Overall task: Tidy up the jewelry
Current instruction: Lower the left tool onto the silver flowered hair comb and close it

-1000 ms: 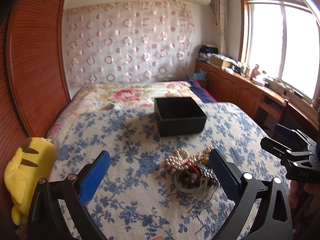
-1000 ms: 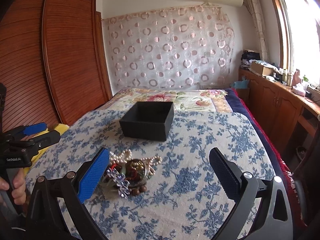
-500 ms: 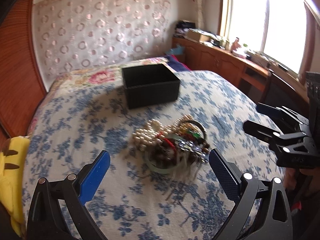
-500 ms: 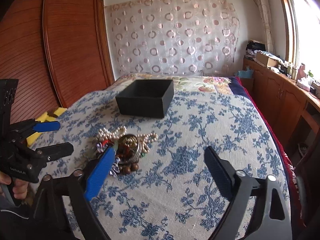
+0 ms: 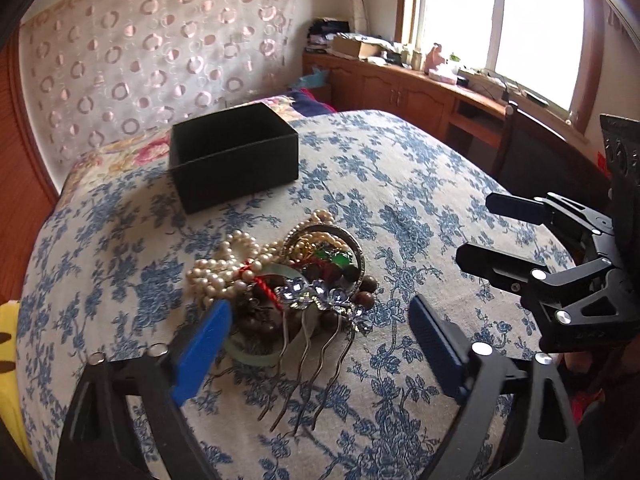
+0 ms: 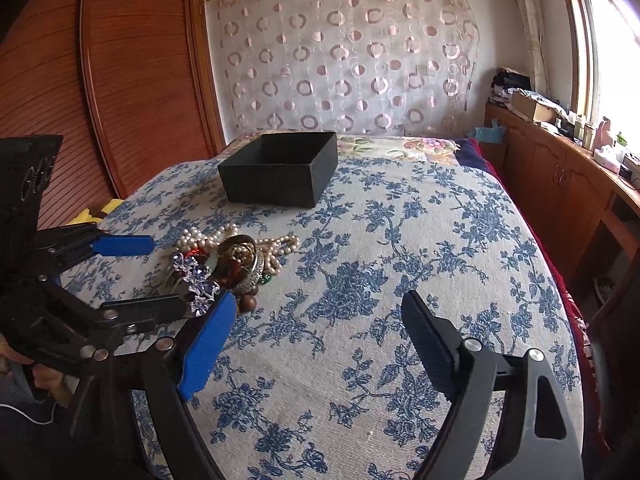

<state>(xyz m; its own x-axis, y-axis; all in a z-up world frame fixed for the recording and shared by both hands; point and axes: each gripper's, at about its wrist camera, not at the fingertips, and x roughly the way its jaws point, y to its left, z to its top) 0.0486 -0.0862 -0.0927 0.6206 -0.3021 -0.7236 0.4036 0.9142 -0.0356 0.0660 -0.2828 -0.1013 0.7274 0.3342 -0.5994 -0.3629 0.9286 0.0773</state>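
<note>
A tangled jewelry pile (image 5: 280, 276) lies on the blue-flowered bedspread (image 5: 400, 200): pearl strands, bangles, dark beads and a jewelled hair comb (image 5: 320, 312). An open black box (image 5: 234, 156) stands behind it. My left gripper (image 5: 320, 340) is open and empty, low over the near edge of the pile, the comb between its fingers. In the right wrist view the pile (image 6: 228, 260) is at the left and the box (image 6: 280, 168) is beyond. My right gripper (image 6: 316, 344) is open and empty over bare bedspread, right of the pile.
A yellow plush toy (image 5: 8, 340) lies at the bed's left edge. A wooden wardrobe (image 6: 120, 80) stands on the left. Wooden cabinets (image 6: 560, 176) and a window run along the right. A patterned curtain (image 6: 344, 56) hangs behind the bed.
My left gripper has moved forward and down onto the pile, swinging its view to the right. My right gripper has moved a little closer to the bed.
</note>
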